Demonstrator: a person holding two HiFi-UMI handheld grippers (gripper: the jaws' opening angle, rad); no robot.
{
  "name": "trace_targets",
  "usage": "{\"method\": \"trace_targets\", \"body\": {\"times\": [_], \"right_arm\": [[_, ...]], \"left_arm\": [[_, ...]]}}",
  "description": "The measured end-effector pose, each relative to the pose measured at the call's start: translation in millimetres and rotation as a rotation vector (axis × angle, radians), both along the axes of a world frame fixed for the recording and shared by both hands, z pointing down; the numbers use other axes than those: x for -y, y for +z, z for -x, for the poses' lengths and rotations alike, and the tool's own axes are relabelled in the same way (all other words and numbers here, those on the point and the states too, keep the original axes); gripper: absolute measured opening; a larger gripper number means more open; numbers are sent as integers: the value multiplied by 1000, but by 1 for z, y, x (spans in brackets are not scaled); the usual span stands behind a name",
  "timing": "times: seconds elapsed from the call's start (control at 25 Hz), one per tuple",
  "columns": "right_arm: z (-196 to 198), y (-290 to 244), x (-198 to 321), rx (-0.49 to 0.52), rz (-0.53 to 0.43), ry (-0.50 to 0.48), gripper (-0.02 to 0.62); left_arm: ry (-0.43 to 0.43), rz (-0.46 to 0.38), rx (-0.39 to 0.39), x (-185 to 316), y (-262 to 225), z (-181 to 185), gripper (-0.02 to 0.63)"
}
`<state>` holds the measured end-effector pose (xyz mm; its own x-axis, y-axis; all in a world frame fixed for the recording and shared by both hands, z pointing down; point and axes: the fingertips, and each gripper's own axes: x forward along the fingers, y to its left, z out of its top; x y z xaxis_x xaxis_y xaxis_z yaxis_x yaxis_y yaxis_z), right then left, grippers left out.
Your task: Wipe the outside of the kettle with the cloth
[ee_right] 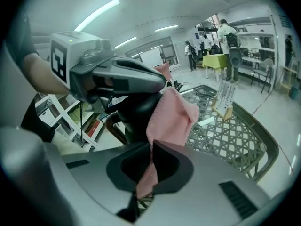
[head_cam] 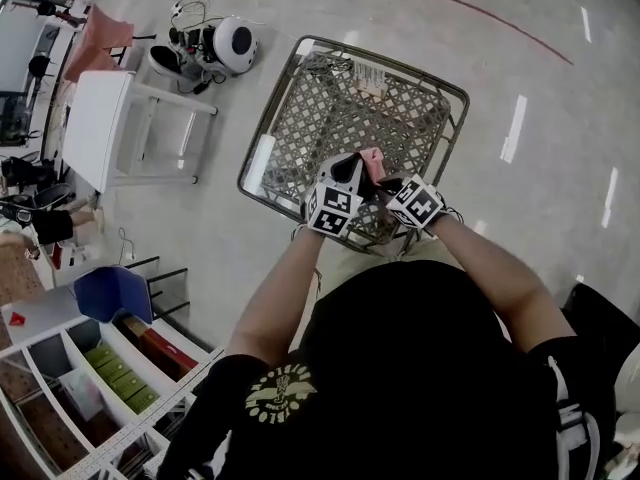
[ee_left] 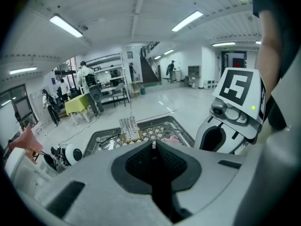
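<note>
My right gripper [ee_right: 151, 149] is shut on a pink cloth [ee_right: 171, 112], which fans out above its jaws and trails below them. The cloth lies against a dark rounded body, apparently the kettle [ee_right: 134, 112], which hangs under my left gripper [ee_right: 162, 83]. In the left gripper view the left gripper [ee_left: 153, 147] has its jaws together, with only a thin sliver showing at the tips. The kettle's body is hidden there. From the head view both grippers meet over the near edge of a metal lattice table [head_cam: 290, 68], left gripper [head_cam: 352, 168] beside the cloth [head_cam: 372, 160].
A small stand with white strips [head_cam: 365, 78] sits on the lattice table. On the floor to the left are a white side table [head_cam: 95, 128] and a round white device with cables [head_cam: 235, 43]. Shelves [head_cam: 100, 368] stand at lower left. People stand far off.
</note>
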<state>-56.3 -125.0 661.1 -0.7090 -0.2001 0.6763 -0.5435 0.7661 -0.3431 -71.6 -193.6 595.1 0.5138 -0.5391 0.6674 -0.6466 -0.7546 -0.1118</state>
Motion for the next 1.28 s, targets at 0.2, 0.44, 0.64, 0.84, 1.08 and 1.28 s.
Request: {"method": "trace_targets", "body": {"times": [0.2, 0.44, 0.64, 0.84, 1.08, 1.28], "right_arm": [[26, -9, -36, 48, 29, -166, 15], [73, -2, -58, 78, -12, -393, 15], [66, 6, -56, 111, -15, -398, 15], [36, 21, -48, 68, -13, -381, 15], [2, 52, -18, -24, -7, -339, 15], [-9, 68, 14, -72, -16, -277, 15]], "left_arm": [[-15, 13, 7, 1, -3, 0, 11], [-28, 0, 13, 6, 0, 6, 11], [-50, -9, 22, 8, 2, 10, 11], [-77, -28, 30, 7, 0, 8, 11], [-85, -19, 32, 7, 2, 1, 11], [-87, -21, 32, 10, 4, 2, 11]]}}
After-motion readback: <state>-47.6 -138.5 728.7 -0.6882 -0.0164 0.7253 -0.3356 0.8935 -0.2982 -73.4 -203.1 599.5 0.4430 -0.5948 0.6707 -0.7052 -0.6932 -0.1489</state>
